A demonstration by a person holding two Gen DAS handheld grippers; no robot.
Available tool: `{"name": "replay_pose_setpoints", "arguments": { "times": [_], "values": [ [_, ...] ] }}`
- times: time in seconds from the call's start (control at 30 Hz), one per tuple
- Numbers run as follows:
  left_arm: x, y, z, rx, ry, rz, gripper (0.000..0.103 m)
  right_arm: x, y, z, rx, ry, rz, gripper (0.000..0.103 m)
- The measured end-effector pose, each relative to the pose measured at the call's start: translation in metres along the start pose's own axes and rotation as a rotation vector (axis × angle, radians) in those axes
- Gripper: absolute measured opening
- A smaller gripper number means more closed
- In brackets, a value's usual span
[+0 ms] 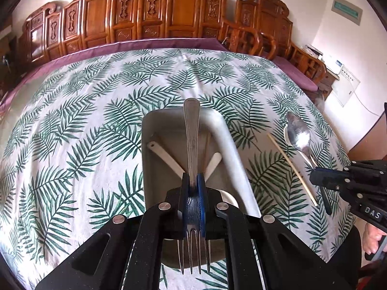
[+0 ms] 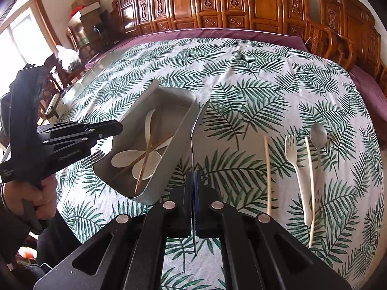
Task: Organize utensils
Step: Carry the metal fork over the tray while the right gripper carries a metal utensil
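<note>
At the bottom of my left view, my left claw [image 1: 193, 188] is clenched on a metal fork [image 1: 192, 145], tines toward the camera, above the grey tray [image 1: 227, 130] at frame centre. My right claw [image 2: 193, 183] grips a spoon [image 2: 197, 130] edge-on. Leaf-print cloth [image 1: 84, 101] covers the bench; carved wooden chairs [image 1: 135, 14] line the top.

"DAS" in white on right gripper [image 1: 316, 169], other labels perhaps too blurred
</note>
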State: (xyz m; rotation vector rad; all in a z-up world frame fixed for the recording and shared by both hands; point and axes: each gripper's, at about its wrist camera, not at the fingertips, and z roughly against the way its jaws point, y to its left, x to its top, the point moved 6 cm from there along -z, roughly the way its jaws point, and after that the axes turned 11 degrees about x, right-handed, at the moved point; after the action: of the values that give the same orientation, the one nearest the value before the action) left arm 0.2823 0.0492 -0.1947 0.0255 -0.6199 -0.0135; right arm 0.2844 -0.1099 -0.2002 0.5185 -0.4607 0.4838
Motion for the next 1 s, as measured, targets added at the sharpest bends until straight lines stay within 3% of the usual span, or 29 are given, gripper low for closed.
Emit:
{"name": "replay_pose_setpoints", "arguments": {
  "times": [0.4,0.7,1.0],
  "values": [
    [-0.002,0.005,-0.024,-0.001,0.048,-0.004,0.006,0.009,0.018,-0.013,0.011,0.022,0.037,0.002],
    [0.008,0.007,-0.007,0.000,-0.012,-0.009,0.006,0.015,0.028,-0.020,0.019,0.031,0.054,0.002],
    [0.009,0.033,0.021,0.041,-0.055,0.005,0.006,0.027,0.042,-0.041,0.052,0.035,0.050,0.002]
  ]
}}
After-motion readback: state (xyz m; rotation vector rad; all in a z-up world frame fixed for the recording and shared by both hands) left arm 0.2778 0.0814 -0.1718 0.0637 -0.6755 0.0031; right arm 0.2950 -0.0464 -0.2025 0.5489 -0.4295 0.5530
